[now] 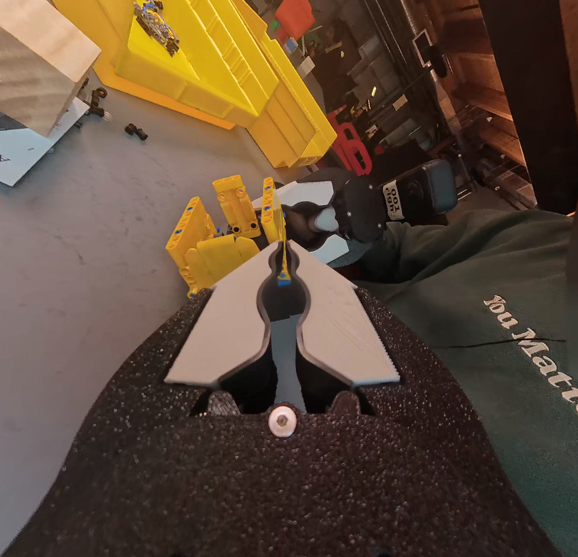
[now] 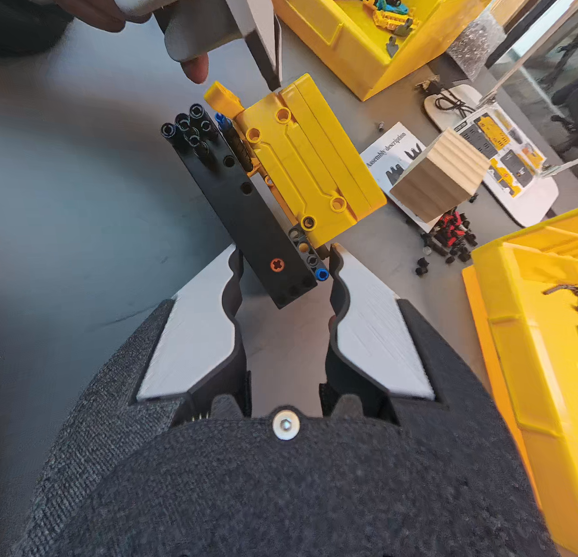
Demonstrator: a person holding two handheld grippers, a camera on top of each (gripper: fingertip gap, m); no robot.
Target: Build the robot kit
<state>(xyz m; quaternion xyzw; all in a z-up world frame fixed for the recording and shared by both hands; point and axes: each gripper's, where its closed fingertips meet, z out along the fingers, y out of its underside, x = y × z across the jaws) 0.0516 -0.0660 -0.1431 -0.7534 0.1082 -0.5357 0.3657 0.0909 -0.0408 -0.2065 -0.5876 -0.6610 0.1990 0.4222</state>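
Grey tabletop (image 1: 93, 197) centre-frame: left gripper (image 1: 283, 254) pinches a thin yellow panel (image 1: 278, 216) on the part-built brick model (image 2: 281, 179), right gripper (image 2: 283, 260) spread around its black base.

Two grippers (image 1: 283, 251) (image 2: 284, 254) in shot. One yellow-and-black brick assembly (image 2: 300, 166), centre frame. Yellow bins (image 2: 369, 38) – three in right wrist view, upper right and right edge. One wooden block (image 2: 438, 185), one booklet (image 2: 387, 154) beneath. Loose black pins (image 2: 447, 241) – approx. a dozen-plus, too small to count.
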